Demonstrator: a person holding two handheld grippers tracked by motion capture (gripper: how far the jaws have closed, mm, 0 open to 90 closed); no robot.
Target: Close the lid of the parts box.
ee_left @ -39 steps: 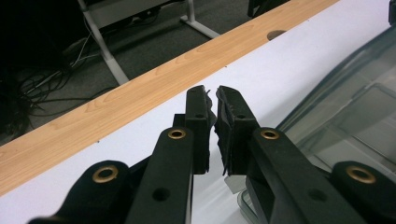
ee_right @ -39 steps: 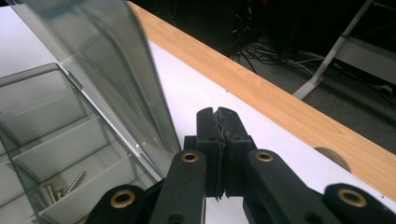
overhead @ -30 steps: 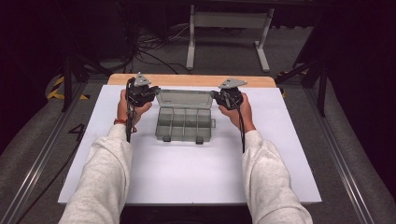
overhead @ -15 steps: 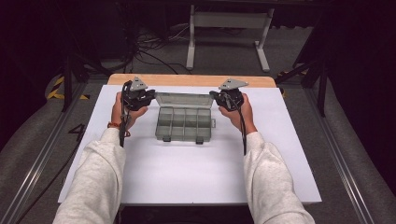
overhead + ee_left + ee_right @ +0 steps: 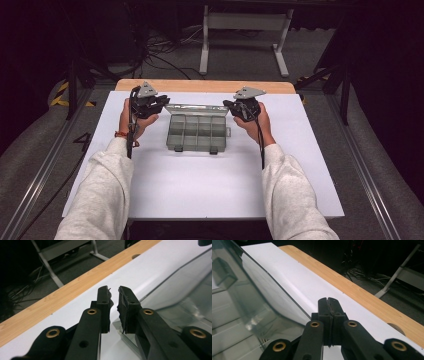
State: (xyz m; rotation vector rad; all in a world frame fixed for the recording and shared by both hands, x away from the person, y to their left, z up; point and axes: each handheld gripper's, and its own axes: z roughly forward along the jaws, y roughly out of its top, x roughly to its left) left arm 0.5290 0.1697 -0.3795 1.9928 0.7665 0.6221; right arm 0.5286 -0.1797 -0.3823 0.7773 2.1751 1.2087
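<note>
A clear plastic compartment box sits on the white table top, its lid standing open at the back. Its compartments look empty. My left gripper hovers just left of the lid's left corner; in the left gripper view the gripper stands open by a narrow gap with nothing in it, and the clear lid lies to its right. My right gripper is at the lid's right corner. In the right gripper view the gripper is shut, the lid passing beside its left jaw.
The white sheet covers the table in front of the box. A bare wooden strip runs along the far edge. Beyond it stand a metal frame and cables on the floor. Both forearms in grey sleeves come in from below.
My left gripper has drawn back to the left, away from the lid's left corner. The right gripper and the box have stayed put.
</note>
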